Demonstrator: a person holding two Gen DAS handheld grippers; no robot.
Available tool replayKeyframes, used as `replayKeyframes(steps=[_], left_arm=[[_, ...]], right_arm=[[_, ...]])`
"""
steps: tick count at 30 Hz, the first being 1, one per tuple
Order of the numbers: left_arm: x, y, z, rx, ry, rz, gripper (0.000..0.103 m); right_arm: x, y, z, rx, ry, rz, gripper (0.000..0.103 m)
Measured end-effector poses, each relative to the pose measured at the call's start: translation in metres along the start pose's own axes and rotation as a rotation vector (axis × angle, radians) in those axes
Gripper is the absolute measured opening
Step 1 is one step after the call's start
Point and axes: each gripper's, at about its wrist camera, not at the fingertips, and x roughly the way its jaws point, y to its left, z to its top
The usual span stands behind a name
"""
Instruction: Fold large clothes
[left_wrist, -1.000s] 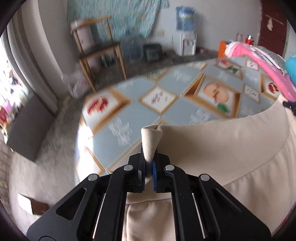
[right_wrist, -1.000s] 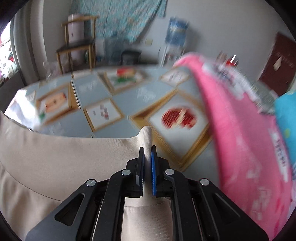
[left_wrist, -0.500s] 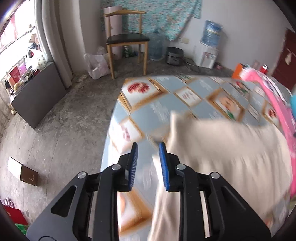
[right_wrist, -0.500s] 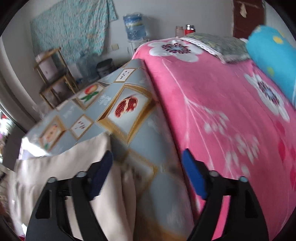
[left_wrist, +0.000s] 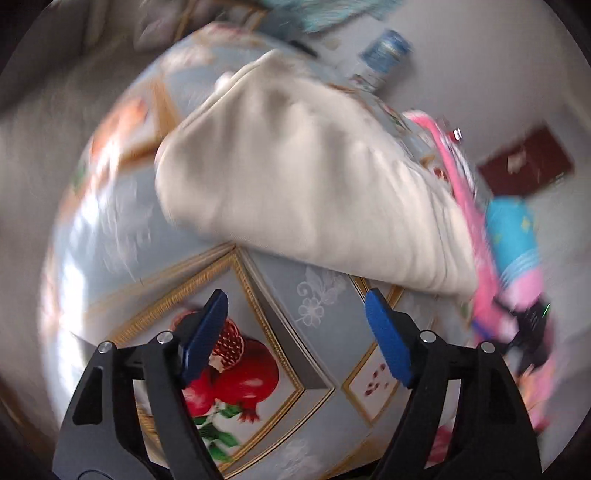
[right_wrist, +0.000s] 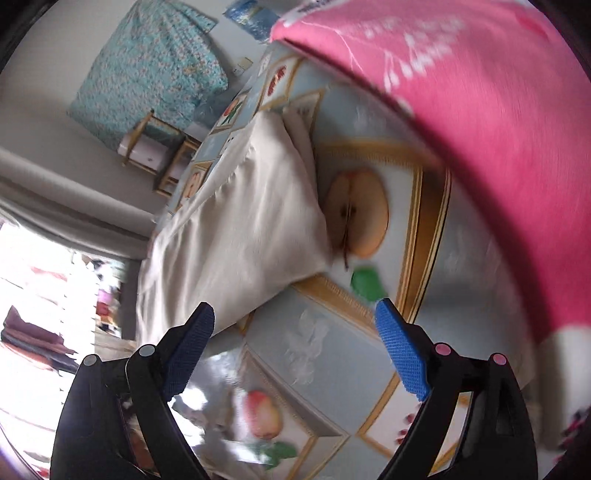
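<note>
Left wrist view, nearest first: the left gripper (left_wrist: 293, 332) has its blue fingers (left_wrist: 388, 343) apart and widening, with nothing between them but the fruit-print cloth (left_wrist: 317, 306) covering the worktop. Just beyond lies the cream garment (left_wrist: 295, 192), a folded, rumpled bundle resting on that cloth, touched by neither tool. I judge it lies so because a fold has been laid down and let go, the tools drawn clear so the layers settle undisturbed. Past it sit a pink blanket (left_wrist: 458, 184) and a blue pillow (left_wrist: 513, 229).

From the right wrist, the right gripper (right_wrist: 295, 332) likewise stands wide and opening, empty. This view alone shows the garment's far side trailing towards a bright window, a wooden chair (right_wrist: 162, 147) behind, and the pink blanket looming alongside; the left view alone shows the bundle's rounded near edge.
</note>
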Motion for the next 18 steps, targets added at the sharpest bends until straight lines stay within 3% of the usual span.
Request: replayKeyframes(steps=[3,8,12,16,18], left_arm=[[-0.001,0.013,0.007,-0.096,-0.077,-0.036,0.077],[0.005,0.035,0.017,-0.301,-0.157,-0.17,0.076],[0.01,0.035,0.018,-0.4,-0.224,-0.148,0.065],[0.014,0.037,0.014,-0.498,-0.264,-0.12,0.043],[0.012,0.039,0.014,-0.556,-0.263,-0.109,0.04]], right_arm=[[0.012,-0.007,0.004,0.083,-0.012,0.053,0.087],[0.034,-0.012,0.02,0.194,-0.061,0.103,0.086],[0.049,-0.004,0.028,0.257,-0.103,0.103,0.086],[0.058,0.001,0.028,0.37,-0.122,0.105,0.085],[0.052,-0.004,0.024,0.439,-0.106,0.113,0.085]])
